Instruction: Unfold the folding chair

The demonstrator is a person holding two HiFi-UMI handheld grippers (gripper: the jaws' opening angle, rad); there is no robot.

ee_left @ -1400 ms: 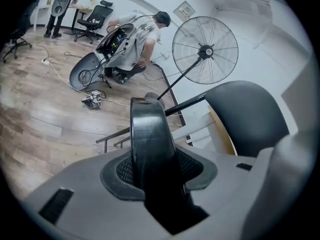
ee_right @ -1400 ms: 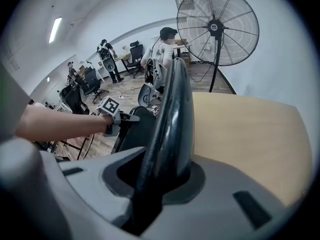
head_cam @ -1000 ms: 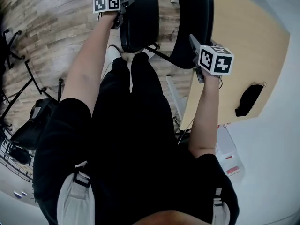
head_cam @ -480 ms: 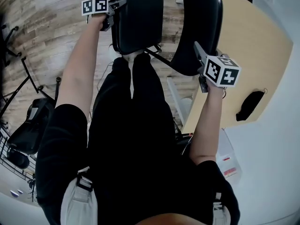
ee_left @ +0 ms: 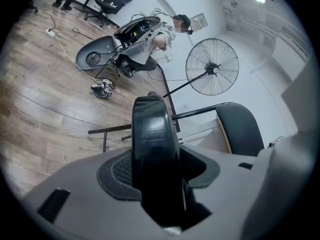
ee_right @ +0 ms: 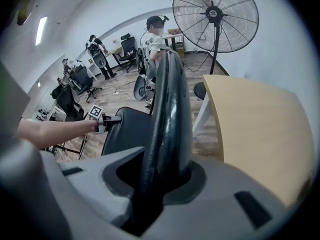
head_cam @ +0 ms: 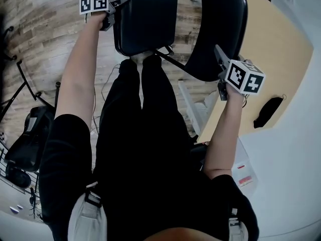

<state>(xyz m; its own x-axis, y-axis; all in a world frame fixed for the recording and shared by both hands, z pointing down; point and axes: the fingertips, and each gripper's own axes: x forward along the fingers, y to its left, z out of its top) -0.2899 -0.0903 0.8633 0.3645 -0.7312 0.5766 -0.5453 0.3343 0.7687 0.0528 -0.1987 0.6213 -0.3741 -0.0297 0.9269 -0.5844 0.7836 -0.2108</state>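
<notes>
The black folding chair stands in front of my legs, partly spread. Its seat (head_cam: 145,16) is at top centre of the head view and its backrest (head_cam: 220,29) to the right. My left gripper (head_cam: 113,6) holds the seat's left edge. In the left gripper view the seat edge (ee_left: 150,134) fills the gap of the left gripper (ee_left: 157,169); its jaws are opening while the pads still touch it. My right gripper (head_cam: 220,67) is shut on the backrest's rim, and the backrest (ee_right: 172,109) runs up between the jaws of the right gripper (ee_right: 160,184).
A light wooden table (head_cam: 271,49) stands right of the chair, with a black object (head_cam: 266,112) on it. Behind it a large standing fan (ee_right: 215,14). Black bags (head_cam: 27,139) and stand legs lie on the floor at left. People and office chairs are farther back.
The left gripper has carried the seat edge further left and away from me, so seat and backrest stand wider apart. The right gripper with the backrest has shifted slightly right.
</notes>
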